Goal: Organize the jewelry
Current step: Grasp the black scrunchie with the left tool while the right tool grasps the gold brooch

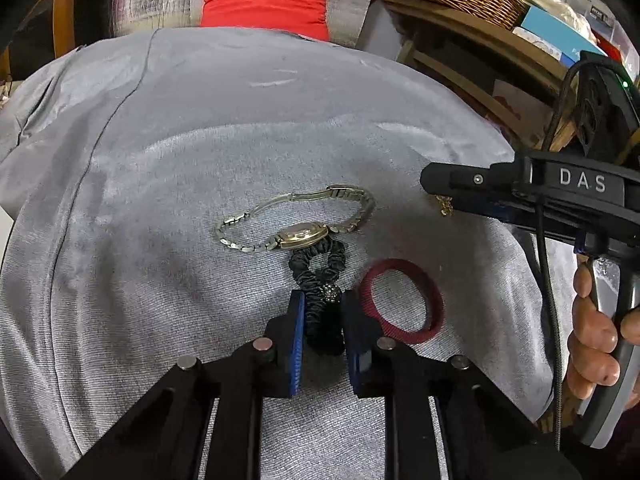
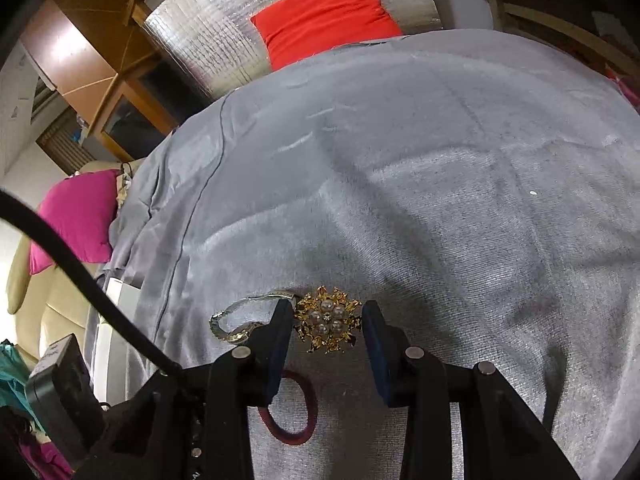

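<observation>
I observe the work surface, a desk draped in grey velvet cloth (image 1: 168, 184), with the jewelry gathered near its front. My left gripper (image 1: 322, 316) points steeply down at a black ruched scrunchie-style bracelet (image 1: 320, 272) bearing a small rhinestone bead; its jaws are pinching the near part of that band, the blue pads pressing on either side of it. The far loop of the black band touches the case of a gold-toned wristwatch (image 1: 298, 235), which lies flat on the cloth with its expansion strap looped away from me. Just to the right of the left gripper lies a dark red elastic ring (image 1: 434, 294), flat on the cloth and apart from the black band. My right gripper (image 2: 326, 330) hangs over the cloth with its jaws partly spread, and a gold brooch set with pearls (image 2: 328, 320) sits between them. The brooch touches the left pad; on the right I cannot tell whether the pad meets it, so I cannot confirm a grip. In the right wrist view the watch shows just left of the jaws and the red ring lies below them. The person's hand (image 1: 596, 340) grips the right tool's handle. A red cushion (image 2: 324, 12) lies beyond the far edge of the cloth.
</observation>
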